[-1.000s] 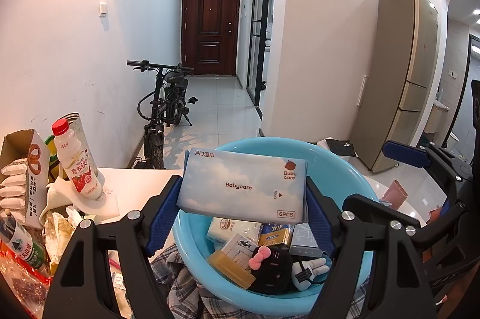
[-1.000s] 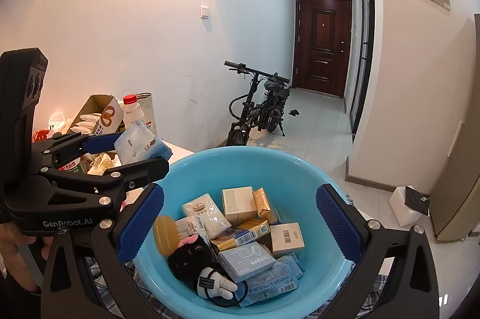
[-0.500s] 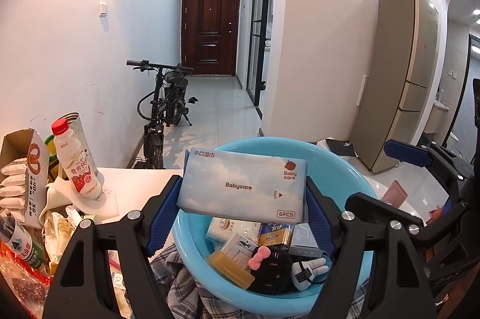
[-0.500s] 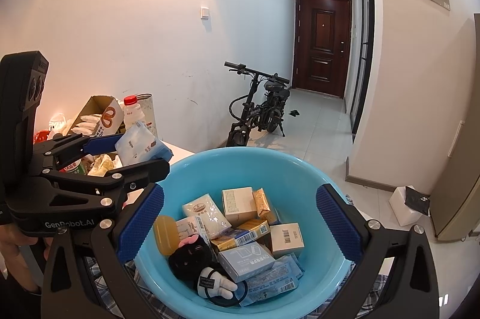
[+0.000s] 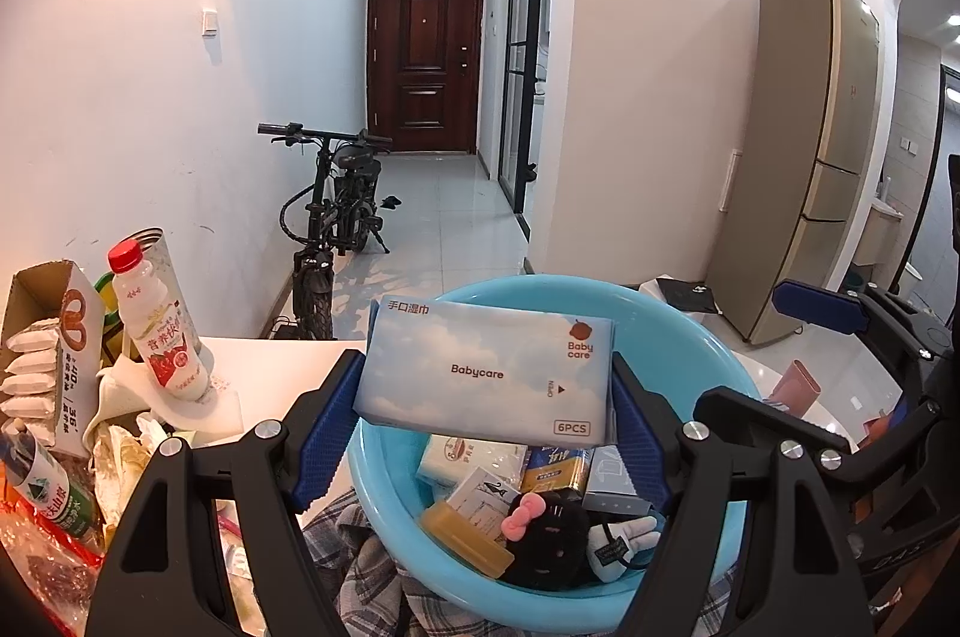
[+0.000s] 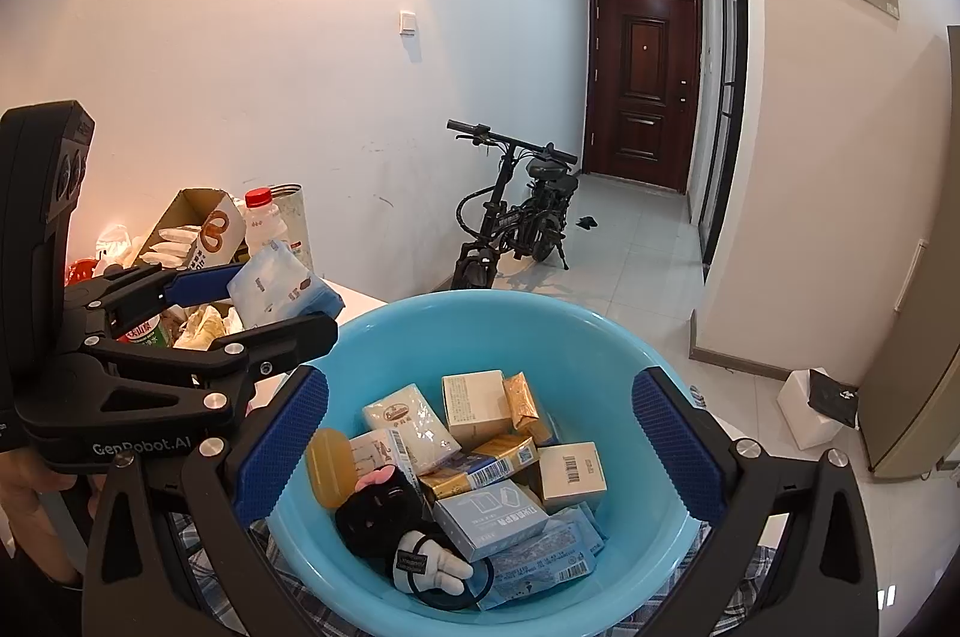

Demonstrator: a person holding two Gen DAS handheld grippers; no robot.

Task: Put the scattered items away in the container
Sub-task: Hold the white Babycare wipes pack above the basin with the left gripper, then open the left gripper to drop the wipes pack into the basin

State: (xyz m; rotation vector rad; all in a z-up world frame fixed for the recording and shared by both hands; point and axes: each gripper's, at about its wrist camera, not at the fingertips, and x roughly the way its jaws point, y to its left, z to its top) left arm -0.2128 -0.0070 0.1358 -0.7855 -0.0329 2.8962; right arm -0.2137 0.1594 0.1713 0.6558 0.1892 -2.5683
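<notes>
My left gripper (image 5: 489,412) is shut on a pale blue Babycare wet-wipes pack (image 5: 486,376) and holds it above the near rim of the light blue basin (image 5: 708,355). The pack also shows in the right wrist view (image 6: 276,286), left of the basin (image 6: 576,331). The basin holds several small boxes, packets, a black plush toy (image 6: 381,511) and a yellow soap bar (image 6: 330,466). My right gripper (image 6: 477,448) is open and empty, its fingers spread over the basin.
A red-capped milk bottle (image 5: 156,331), an open snack carton (image 5: 48,355), a green-label bottle (image 5: 45,493) and crumpled wrappers crowd the white table's left. Plaid cloth (image 5: 354,559) lies under the basin. A black bike (image 5: 336,217) stands in the hallway beyond.
Almost nothing has changed. The left gripper with the wipes pack has edged slightly up and toward the basin in the right wrist view.
</notes>
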